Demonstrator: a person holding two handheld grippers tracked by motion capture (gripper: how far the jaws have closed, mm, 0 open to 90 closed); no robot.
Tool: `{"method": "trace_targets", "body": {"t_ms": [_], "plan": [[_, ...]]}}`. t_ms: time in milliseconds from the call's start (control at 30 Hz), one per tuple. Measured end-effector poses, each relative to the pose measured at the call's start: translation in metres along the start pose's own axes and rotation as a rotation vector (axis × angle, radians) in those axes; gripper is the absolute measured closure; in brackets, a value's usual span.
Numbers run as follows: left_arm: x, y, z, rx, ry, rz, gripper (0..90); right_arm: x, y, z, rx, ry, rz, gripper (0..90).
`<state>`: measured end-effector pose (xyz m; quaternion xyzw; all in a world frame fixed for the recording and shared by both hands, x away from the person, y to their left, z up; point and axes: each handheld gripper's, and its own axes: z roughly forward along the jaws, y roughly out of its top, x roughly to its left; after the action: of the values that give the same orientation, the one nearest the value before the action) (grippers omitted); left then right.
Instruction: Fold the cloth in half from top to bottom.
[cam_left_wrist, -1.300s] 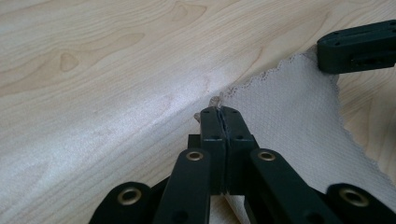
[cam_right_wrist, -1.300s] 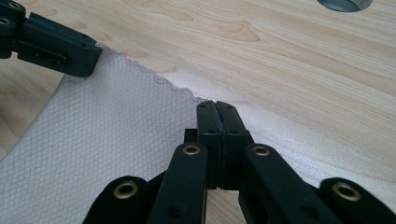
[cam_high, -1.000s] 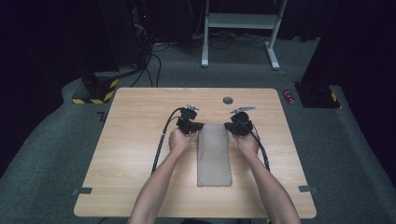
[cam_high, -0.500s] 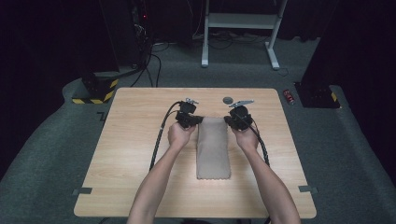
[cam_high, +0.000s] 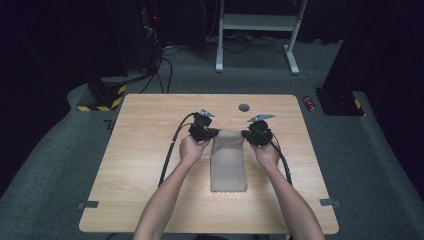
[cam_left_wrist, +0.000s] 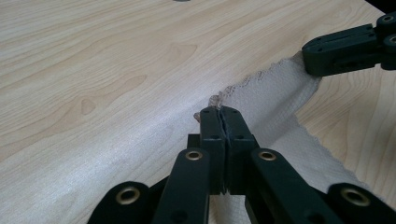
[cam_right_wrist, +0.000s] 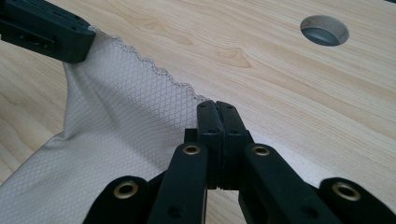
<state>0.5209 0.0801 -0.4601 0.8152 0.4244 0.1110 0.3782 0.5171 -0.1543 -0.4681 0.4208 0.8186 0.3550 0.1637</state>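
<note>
The left gripper (cam_high: 216, 133) sits just left of centre in the high view, its jaws pressed together on the far left corner of the beige cloth (cam_high: 228, 161); the left gripper view (cam_left_wrist: 219, 113) shows the scalloped hem pinched right at the jaw tips. The right gripper (cam_high: 244, 134), just right of centre, is likewise clamped on the far right corner, and its own view (cam_right_wrist: 216, 108) shows the mesh weave running in between the closed tips.

Between the two grippers the cloth's far edge is lifted and drawn fairly taut. From there the cloth runs down the middle of the frame toward the person and lies flat on the wooden table (cam_high: 150, 130), its near hem toward the lower centre. A round hole (cam_high: 244, 107) in the tabletop lies just above the grippers.

Both holds take only a thin bite of hem, so a hard pull apart, or one hand leading the other, could slip a corner free. If the hands travel unevenly, the fold would likely land skewed, and dragging the cloth along the table could bunch the near end.
</note>
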Motion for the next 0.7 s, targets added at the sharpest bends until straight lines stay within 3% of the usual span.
{"method": "trace_targets", "body": {"t_ms": [133, 467, 700], "plan": [[-0.001, -0.003, -0.001, -0.002, -0.003, -0.002, 88.5, 0.002, -0.002, -0.002, -0.006, 0.01, 0.006, 89.8], [-0.004, -0.01, -0.006, 0.004, -0.006, 0.041, 88.6, 0.006, -0.006, -0.01, -0.025, 0.042, -0.012, 89.7], [-0.005, -0.014, -0.01, -0.002, -0.015, 0.041, 88.6, 0.01, -0.011, -0.014, -0.033, 0.053, -0.03, 89.7]]}}
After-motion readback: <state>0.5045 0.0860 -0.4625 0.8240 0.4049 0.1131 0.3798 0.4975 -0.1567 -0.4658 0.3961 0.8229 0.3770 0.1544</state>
